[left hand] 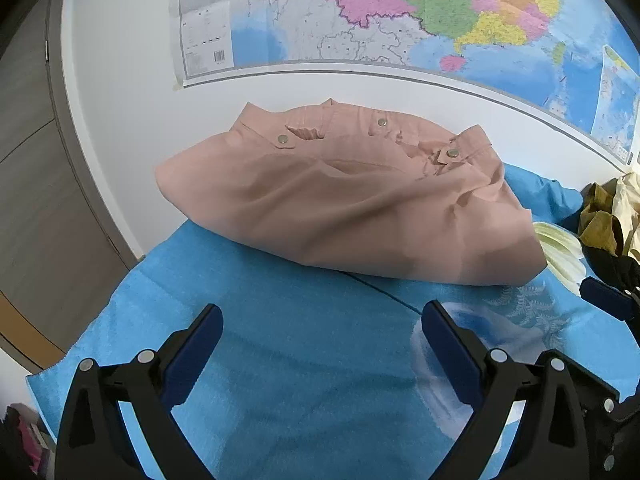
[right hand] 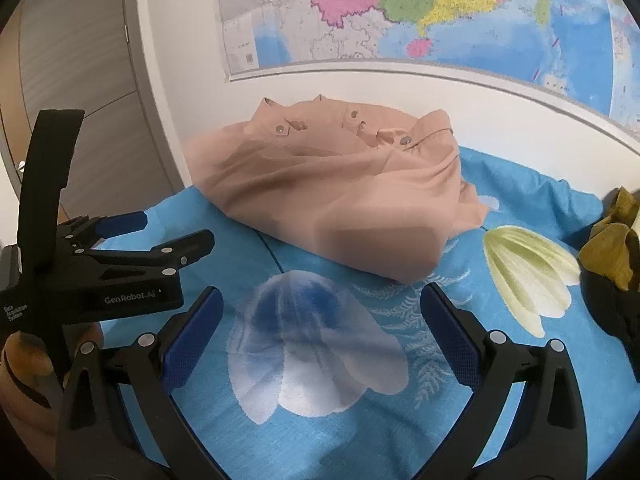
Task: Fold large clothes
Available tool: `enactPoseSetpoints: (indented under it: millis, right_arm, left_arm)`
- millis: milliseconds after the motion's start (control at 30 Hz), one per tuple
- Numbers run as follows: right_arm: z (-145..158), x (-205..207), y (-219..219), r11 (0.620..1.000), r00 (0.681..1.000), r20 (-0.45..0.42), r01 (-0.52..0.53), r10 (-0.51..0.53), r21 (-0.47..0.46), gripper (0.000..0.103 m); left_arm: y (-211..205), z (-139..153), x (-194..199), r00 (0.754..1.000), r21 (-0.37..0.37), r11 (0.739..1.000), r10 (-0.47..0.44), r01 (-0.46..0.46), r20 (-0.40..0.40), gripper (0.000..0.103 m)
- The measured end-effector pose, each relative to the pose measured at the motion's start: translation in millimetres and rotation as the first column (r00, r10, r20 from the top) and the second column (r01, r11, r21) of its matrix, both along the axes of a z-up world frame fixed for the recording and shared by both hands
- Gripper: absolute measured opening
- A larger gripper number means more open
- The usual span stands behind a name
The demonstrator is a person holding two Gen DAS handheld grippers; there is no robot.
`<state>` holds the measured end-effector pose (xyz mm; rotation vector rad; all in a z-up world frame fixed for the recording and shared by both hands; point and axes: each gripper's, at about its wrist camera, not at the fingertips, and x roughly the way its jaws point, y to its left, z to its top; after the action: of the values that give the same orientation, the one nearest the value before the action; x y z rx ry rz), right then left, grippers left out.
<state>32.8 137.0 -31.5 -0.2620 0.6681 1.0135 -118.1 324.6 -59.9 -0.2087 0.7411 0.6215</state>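
A pink garment (left hand: 340, 204) with metal snap buttons lies folded in a bundle on the blue flowered cloth (left hand: 304, 360), against the back wall. It also shows in the right wrist view (right hand: 340, 196). My left gripper (left hand: 322, 322) is open and empty, a short way in front of the garment. It also shows from the side in the right wrist view (right hand: 176, 230). My right gripper (right hand: 322, 304) is open and empty, just in front of the garment's near edge. One of its fingertips (left hand: 604, 294) shows at the right of the left wrist view.
A large map (left hand: 400, 16) hangs on the white wall behind. A pile of olive, cream and dark clothes (right hand: 612, 248) lies at the right edge of the cloth (right hand: 320, 420). A grey cabinet (left hand: 36, 184) stands to the left.
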Motion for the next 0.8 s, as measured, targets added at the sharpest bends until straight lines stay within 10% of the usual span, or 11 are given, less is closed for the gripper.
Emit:
enactPoseSetpoints:
  millis: [800]
  right_arm:
    - [0.5, -7.4, -12.2, 1.0, 1.0, -0.017, 0.012, -0.012, 0.006, 0.097]
  left_arm:
    - [-19.6, 4.2, -10.5, 1.0, 0.018, 1.0, -0.013, 0.012, 0.022, 0.096]
